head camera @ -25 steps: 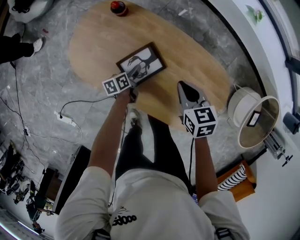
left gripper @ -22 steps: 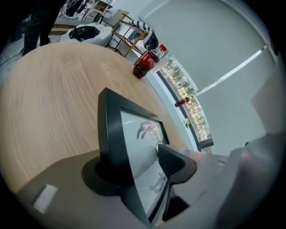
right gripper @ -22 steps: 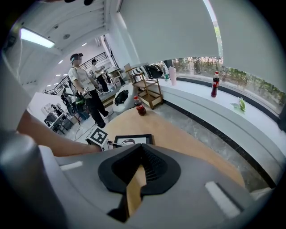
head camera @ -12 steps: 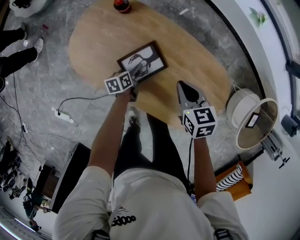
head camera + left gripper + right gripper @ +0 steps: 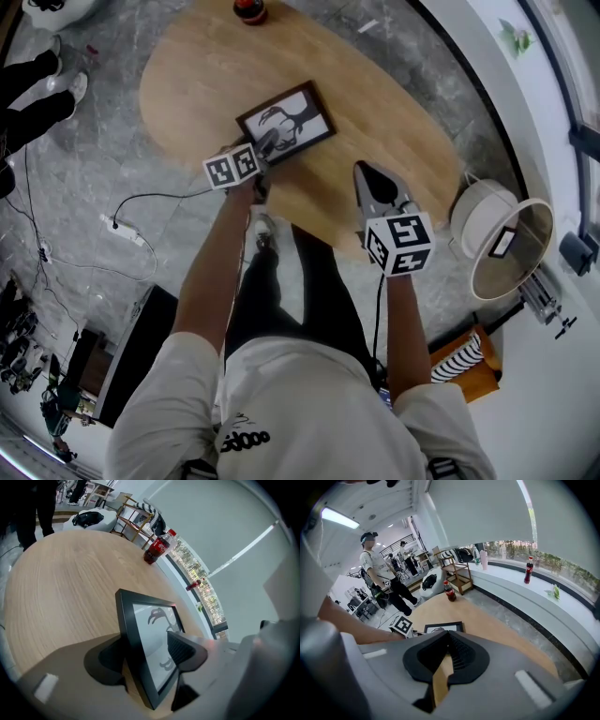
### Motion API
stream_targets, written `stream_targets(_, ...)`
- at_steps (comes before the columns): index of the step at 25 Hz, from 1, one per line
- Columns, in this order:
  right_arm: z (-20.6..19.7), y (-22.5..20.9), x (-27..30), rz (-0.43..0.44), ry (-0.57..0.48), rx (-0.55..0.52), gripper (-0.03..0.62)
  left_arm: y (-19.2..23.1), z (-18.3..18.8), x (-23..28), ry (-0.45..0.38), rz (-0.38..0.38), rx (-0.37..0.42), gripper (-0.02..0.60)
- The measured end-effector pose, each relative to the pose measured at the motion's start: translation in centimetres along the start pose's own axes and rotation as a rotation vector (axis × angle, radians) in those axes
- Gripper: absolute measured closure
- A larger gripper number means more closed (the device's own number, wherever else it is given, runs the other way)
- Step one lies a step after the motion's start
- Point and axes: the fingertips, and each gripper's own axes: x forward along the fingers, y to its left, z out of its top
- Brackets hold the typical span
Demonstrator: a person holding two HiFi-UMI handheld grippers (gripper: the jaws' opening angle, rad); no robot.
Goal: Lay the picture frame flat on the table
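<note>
Pointing forward over the near rim of the oval light-wood tabletop (image 5: 206, 84), the right tongs (image 5: 448, 644) are closed tip to tip with nothing between them. Only a sliver of wood shows through the gap behind the pads.

Just beyond, to the left, the left tongs (image 5: 146, 651) are spread wide and closing. The near edge of the black-rimmed rectangular picture frame (image 5: 286, 122) stands between them. One jaw is on the glass side and the other on the back side. The pad over the glass stands just clear of it, so nothing is clamped.

The picture frame holds a white print with a dark bird-like drawing and lies face up on the tabletop, close to its near edge. From above it looks flat. Whether the edge between the jaws rests fully on the wood I cannot tell.

Farther on, at the far end of the tabletop and well apart from the picture frame, a dark cola bottle with a red label (image 5: 157, 550) stands upright.

Past the tabletop, a white cable with a power strip (image 5: 127, 234) lies on the grey marbled floor (image 5: 84, 169) to the left. In the right gripper view, a slatted wooden rack (image 5: 458, 573) stands near the window wall, and a person in a pale shirt (image 5: 377, 571) stands at the far left.
</note>
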Motion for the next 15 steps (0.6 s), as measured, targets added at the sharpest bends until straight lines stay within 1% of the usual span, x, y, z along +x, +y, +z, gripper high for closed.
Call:
stream_targets(11,-0.6,1.1,-0.4,-0.006,0.001,-0.015,0.591,1.1,-1.0,-1.1,-0.005,0.018,-0.025,0.299)
stream_targets(15,-0.8,1.6,-0.6,-0.012,-0.001,-0.018,0.591,1.6,-1.5,-1.6,-0.010,0.029,-0.020,0.304)
